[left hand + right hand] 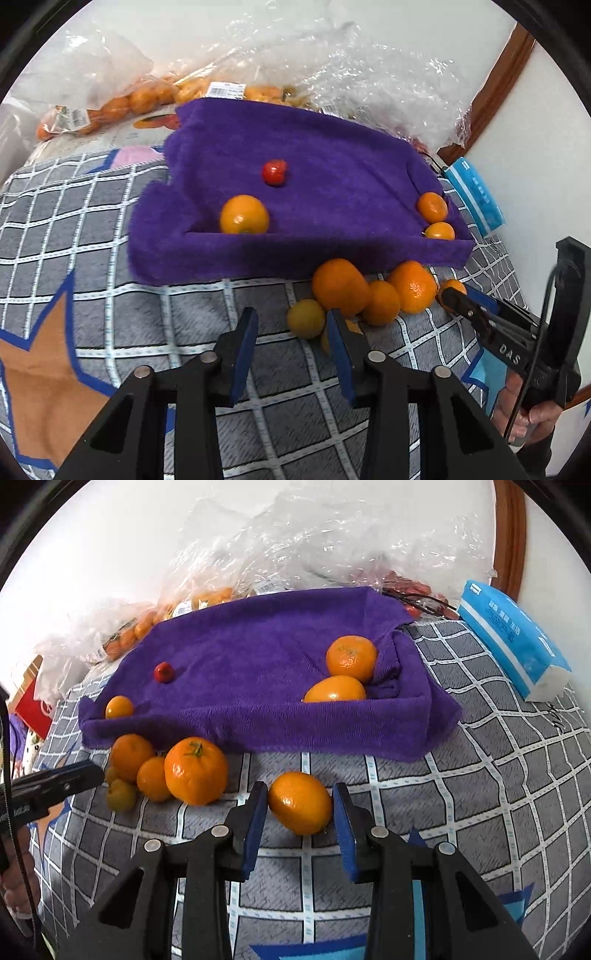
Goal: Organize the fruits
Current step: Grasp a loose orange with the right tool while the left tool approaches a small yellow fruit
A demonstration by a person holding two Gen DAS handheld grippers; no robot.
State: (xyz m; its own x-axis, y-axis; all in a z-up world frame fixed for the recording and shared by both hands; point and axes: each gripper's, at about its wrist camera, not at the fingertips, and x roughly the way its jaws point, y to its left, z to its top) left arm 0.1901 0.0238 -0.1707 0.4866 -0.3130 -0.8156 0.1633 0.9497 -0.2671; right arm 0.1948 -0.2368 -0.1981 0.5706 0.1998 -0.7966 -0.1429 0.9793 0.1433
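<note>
A purple towel (332, 166) (258, 646) lies on a grey checked bedspread (480, 794). On the towel sit a small red fruit (274, 172) (164, 672) and three oranges: one (244, 215) at the front left, two (351, 658) at the right. A cluster of oranges (340, 288) (195, 770) lies in front of the towel, with a small yellowish fruit (306, 318) at its near side. My left gripper (291, 332) (96, 771) is open just short of that fruit, nothing between its pads. My right gripper (300, 808) (447, 295) is shut on a small orange (300, 801).
Clear plastic bags of oranges (140, 96) (207, 598) and red fruit (410, 587) are piled behind the towel against a white wall. A blue tissue pack (513, 638) (476, 195) lies at the right. A wooden frame (506, 74) runs behind it.
</note>
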